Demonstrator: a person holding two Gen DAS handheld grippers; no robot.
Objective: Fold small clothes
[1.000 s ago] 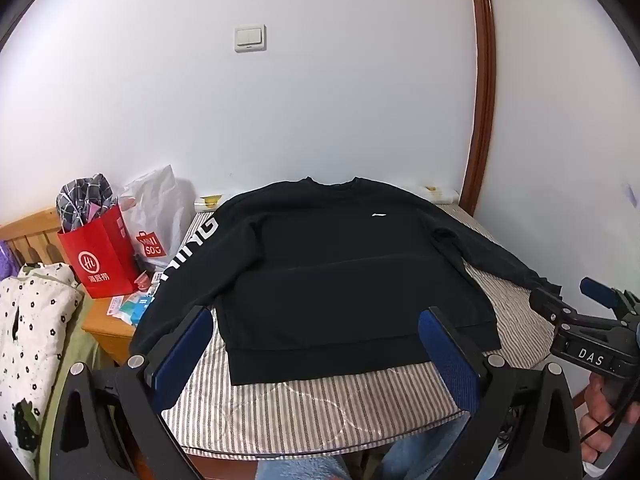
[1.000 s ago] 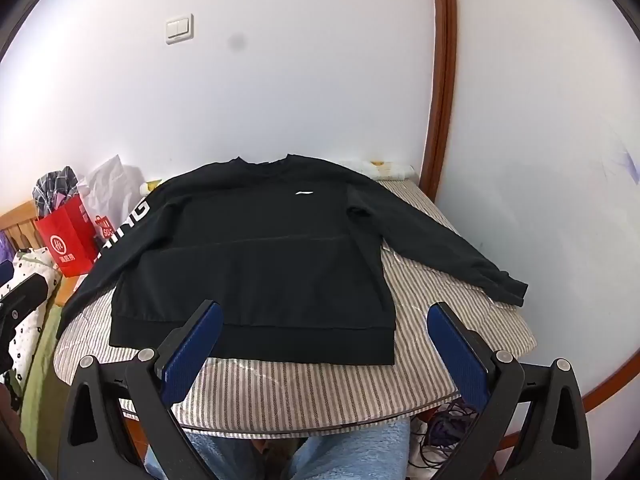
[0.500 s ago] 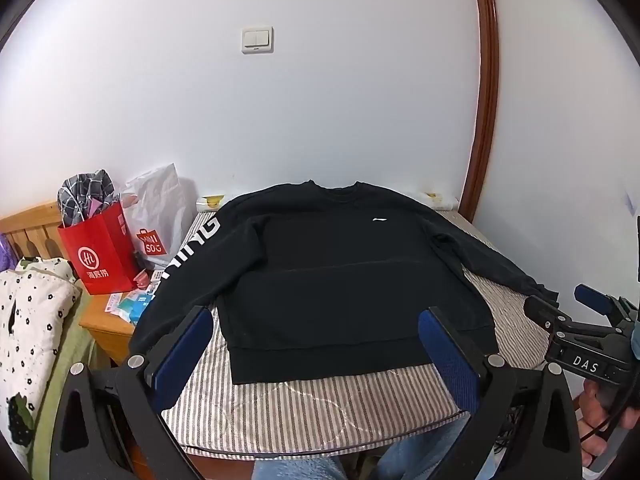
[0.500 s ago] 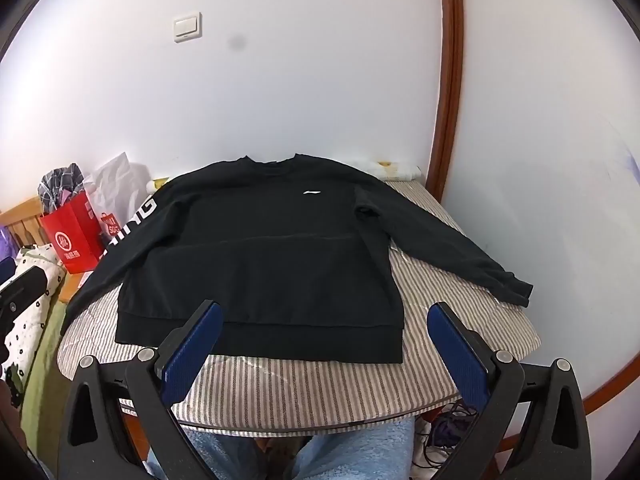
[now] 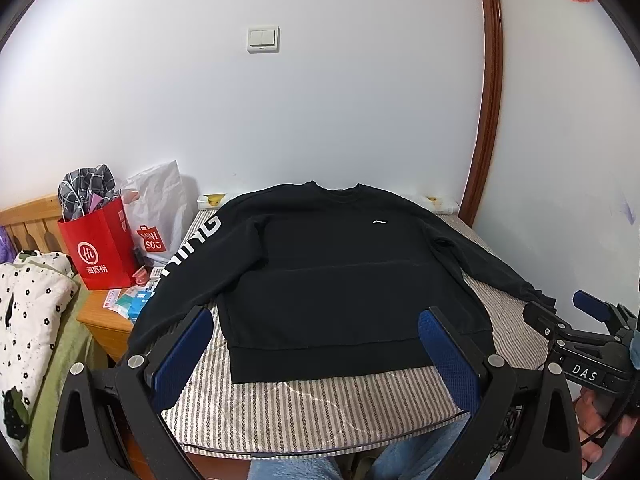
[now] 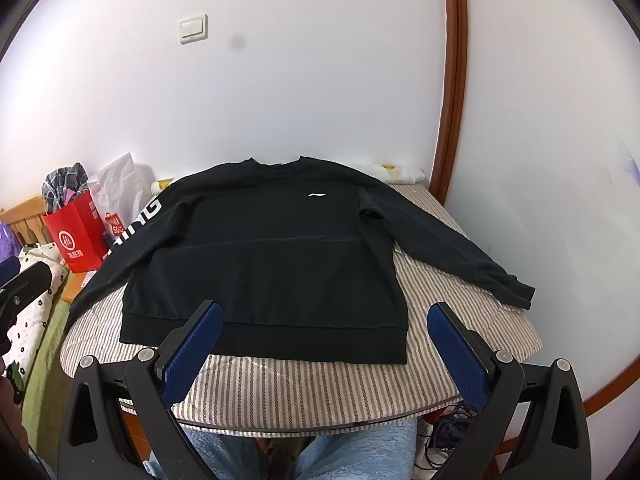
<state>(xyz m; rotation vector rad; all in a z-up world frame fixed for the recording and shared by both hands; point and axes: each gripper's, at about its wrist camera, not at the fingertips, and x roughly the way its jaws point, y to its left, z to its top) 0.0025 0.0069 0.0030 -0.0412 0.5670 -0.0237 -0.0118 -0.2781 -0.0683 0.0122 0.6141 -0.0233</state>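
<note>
A black sweatshirt [image 6: 264, 264] lies face up and fully spread on a striped tabletop [image 6: 320, 384], both sleeves out to the sides, as two hand-held tools hang above its near edge. Over the past second both cameras have edged back and slightly up, so the garment sits a little lower and farther off in each view; nothing on the cloth itself has shifted. No fold looks begun.

The left tool [image 5: 316, 344] stands wide open and empty, blue pads apart over the hem. The right tool [image 6: 320, 340] is likewise spread wide with nothing between its pads; it also shows at the right margin of the left view, held in the person's hand [image 5: 600, 420].

The left sleeve [image 6: 120, 264], printed with white lettering, runs off the tabletop's edge toward a wooden nightstand [image 5: 104, 320] crowded with a red paper bag [image 5: 100, 248], a white shopping bag [image 5: 160, 216] and small packets. That overhang could snag there when the sleeve is drawn in. The right sleeve [image 6: 452, 252] ends near the tabletop's corner, with the wall close behind.
</note>
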